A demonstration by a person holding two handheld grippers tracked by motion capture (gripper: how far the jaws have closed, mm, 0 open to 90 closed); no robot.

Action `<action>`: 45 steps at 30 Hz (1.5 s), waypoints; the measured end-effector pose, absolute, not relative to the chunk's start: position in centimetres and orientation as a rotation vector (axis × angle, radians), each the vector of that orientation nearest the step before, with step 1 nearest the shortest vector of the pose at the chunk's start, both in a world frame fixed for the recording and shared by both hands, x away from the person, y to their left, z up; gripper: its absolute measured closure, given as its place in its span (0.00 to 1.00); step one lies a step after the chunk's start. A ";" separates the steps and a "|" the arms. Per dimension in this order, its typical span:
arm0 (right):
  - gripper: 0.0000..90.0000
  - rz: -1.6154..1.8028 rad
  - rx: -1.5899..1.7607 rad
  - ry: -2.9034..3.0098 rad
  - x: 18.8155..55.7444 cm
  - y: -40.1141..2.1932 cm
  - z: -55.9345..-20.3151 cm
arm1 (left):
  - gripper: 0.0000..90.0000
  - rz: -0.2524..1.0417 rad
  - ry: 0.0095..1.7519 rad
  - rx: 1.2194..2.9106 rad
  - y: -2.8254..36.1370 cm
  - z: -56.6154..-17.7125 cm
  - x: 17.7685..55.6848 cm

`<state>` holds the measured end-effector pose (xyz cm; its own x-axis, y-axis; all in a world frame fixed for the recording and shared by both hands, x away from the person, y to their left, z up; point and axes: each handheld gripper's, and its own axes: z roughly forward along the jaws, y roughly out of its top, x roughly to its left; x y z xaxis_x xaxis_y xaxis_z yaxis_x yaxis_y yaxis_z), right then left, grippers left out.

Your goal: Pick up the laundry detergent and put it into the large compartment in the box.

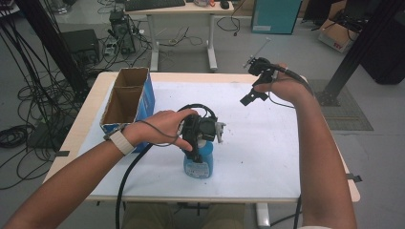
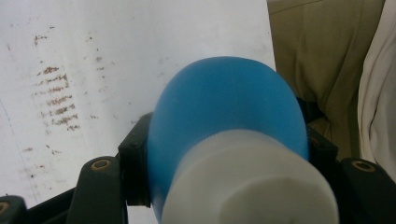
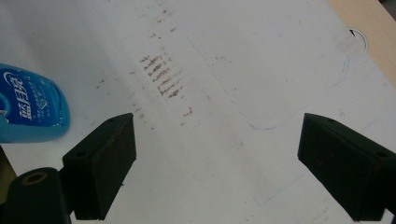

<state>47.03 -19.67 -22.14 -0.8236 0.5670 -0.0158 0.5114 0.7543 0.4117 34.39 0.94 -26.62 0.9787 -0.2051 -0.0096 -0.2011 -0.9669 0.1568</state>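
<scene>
Blue detergent bottle [image 2: 224,112], upright on the white table sheet [image 1: 258,143], clamped by left gripper [image 1: 203,131]; right gripper [image 3: 215,154] spread wide, holding nothing; cardboard box [image 1: 126,98] open-topped.

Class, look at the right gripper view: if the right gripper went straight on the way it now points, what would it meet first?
Most likely the bare white table sheet. The right gripper points down at it with open jaws and nothing between them. The blue bottle lies off to one side, seemingly out of that line.

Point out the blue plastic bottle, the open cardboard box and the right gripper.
Blue plastic bottle [image 1: 198,164], high view, on its labelled body.
Open cardboard box [image 1: 146,95], high view, on its blue side wall.
Right gripper [image 3: 217,158], right gripper view, midway between its jaws.
</scene>
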 end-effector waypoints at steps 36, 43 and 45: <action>0.13 0.628 0.859 2.794 46.6 -20.0 -21.7 | 0.42 -0.043 -0.265 2.970 0.8 -26.6 34.4; 0.13 0.643 0.860 2.783 46.2 -20.6 -21.6 | 0.42 -0.047 -0.221 2.955 1.0 -25.6 34.4; 0.13 0.650 0.859 2.775 46.1 -20.7 -21.4 | 0.42 -0.042 -0.195 2.959 1.2 -25.3 34.4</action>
<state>46.11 -20.74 -21.42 -0.8211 0.5702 -0.0279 0.4985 0.7400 0.4515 34.35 1.15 -25.27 0.9910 -0.1325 -0.0164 -0.1276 -0.9759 0.1769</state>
